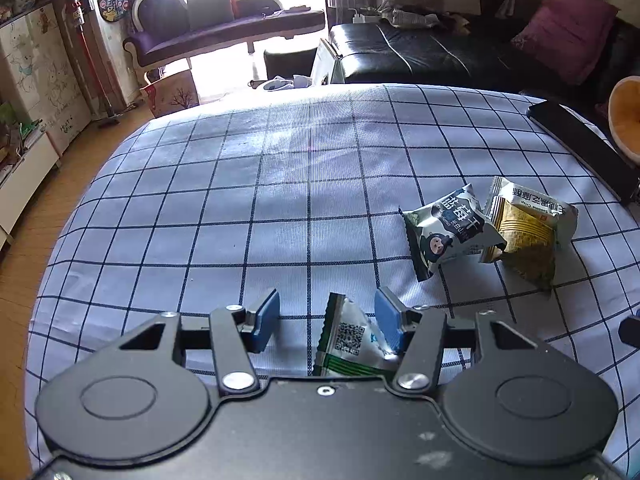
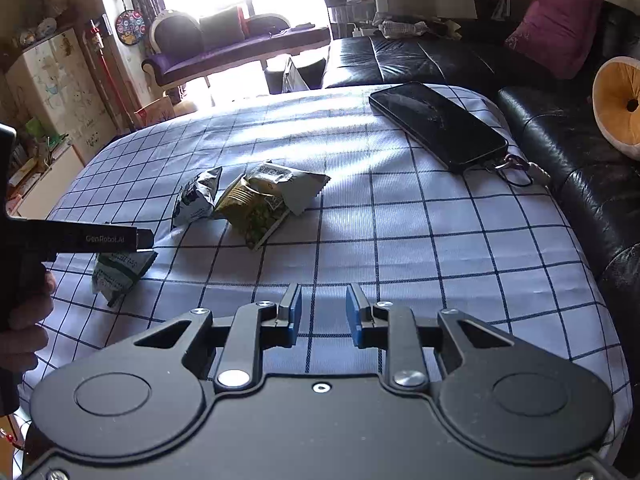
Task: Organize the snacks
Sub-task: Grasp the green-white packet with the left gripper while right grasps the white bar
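Note:
Three snack packets lie on a blue checked tablecloth (image 1: 280, 184). A green-and-white packet (image 1: 352, 340) lies between the fingers of my left gripper (image 1: 326, 316), which is open around it; the packet leans on the right pad (image 1: 386, 316). It also shows in the right wrist view (image 2: 120, 274), under the left gripper body (image 2: 100, 238). A blue-and-white packet (image 1: 452, 230) and a yellow-green packet (image 1: 524, 232) lie together to the right; they also show in the right wrist view, blue-and-white (image 2: 198, 198) and yellow-green (image 2: 264, 200). My right gripper (image 2: 323, 312) is open and empty above bare cloth.
A black phone (image 2: 438, 124) with a keyring lies at the table's far right. A black leather sofa (image 2: 580, 168) runs along the right edge, with a purple cushion (image 2: 556, 28) and an orange plush (image 2: 618, 104). The floor drops off at the left.

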A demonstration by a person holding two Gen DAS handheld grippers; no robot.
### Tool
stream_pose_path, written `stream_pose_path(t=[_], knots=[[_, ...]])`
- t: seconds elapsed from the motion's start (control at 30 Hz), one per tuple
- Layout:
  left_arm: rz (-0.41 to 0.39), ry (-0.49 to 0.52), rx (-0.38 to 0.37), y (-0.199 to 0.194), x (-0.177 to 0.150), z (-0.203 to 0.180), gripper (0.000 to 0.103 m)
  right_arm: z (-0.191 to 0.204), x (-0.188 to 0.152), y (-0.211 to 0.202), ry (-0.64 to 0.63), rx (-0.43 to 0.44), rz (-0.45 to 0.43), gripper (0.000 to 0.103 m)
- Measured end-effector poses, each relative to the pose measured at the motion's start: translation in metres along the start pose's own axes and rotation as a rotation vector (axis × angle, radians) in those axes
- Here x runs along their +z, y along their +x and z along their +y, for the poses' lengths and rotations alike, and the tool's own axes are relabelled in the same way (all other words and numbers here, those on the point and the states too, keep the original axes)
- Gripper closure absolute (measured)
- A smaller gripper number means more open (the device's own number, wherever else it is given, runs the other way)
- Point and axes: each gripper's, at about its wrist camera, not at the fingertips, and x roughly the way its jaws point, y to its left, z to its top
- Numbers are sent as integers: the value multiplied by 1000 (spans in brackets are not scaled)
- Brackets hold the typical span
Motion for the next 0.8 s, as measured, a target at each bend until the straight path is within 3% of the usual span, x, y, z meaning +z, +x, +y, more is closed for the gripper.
stream_pose_path(t=[0.17,0.3,0.4,0.63,0.8], knots=[[-11,37,23,1,-6,-5,42,3,15,8,-21,-3,-64,67],[-40,94,63,0,-11,-15,40,6,32,21,-27,21,-98,55],[-46,85,56,0,-12,-13,40,13,43,32,-67,36,-111,55],[-19,35,15,1,-8,-1,40,30,55,60,-206,24,-118,55],[-23,43,24,1,-9,-3,40,43,45,67,-378,12,-121,54]])
